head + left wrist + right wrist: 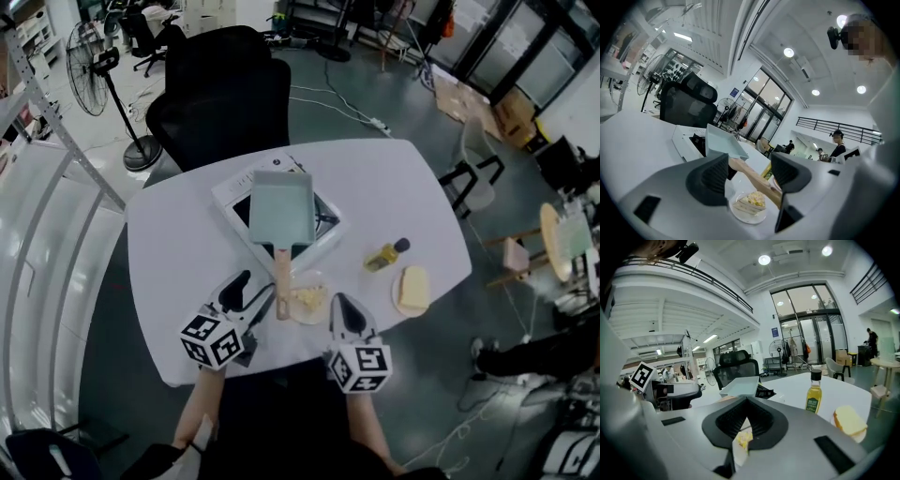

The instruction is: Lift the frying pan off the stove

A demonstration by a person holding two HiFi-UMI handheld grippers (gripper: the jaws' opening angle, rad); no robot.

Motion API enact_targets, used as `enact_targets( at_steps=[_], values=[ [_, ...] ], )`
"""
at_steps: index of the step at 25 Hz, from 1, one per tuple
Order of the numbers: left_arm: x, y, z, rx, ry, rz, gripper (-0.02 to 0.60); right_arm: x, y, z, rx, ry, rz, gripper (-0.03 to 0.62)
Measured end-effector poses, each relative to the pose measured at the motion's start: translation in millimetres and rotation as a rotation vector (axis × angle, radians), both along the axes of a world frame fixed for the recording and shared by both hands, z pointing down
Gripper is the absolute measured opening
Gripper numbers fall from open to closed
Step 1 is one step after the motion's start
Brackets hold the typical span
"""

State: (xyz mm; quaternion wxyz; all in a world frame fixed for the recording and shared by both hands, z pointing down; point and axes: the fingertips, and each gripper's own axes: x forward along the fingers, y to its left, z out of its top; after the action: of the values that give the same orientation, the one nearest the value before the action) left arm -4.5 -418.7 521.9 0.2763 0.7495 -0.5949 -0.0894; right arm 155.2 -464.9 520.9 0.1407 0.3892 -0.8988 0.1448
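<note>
Frying pan (280, 208) is sitting on the stove (231, 191), mid-worktop (169, 272), its handle (282, 281) pointing near. Left tongs (251, 298) are gaping wide around the handle, not gripping. Right tongs (349, 314) are resting closed, empty. Risk: clamping only the handle end could be letting the pan tilt, or clipping the food plate (307, 302) just beside it.

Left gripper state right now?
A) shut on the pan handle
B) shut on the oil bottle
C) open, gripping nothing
C: in the left gripper view the left gripper has its jaws standing apart, the pan handle shows ungripped in the gap, and the pan sits on the stove.
</note>
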Motion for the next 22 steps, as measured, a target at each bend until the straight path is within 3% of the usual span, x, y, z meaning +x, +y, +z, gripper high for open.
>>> enact_targets(
  at_steps=[15, 22],
  values=[
    [-3, -18, 6, -0.028, 0.103, -0.230, 0.272, -30, -67, 6, -0.030, -0.055, -0.263, 0.005],
    [6, -25, 28, -0.065, 0.344, -0.216, 0.273, -39, -79, 16, -0.049, -0.060, -0.368, 0.005]
  ],
)
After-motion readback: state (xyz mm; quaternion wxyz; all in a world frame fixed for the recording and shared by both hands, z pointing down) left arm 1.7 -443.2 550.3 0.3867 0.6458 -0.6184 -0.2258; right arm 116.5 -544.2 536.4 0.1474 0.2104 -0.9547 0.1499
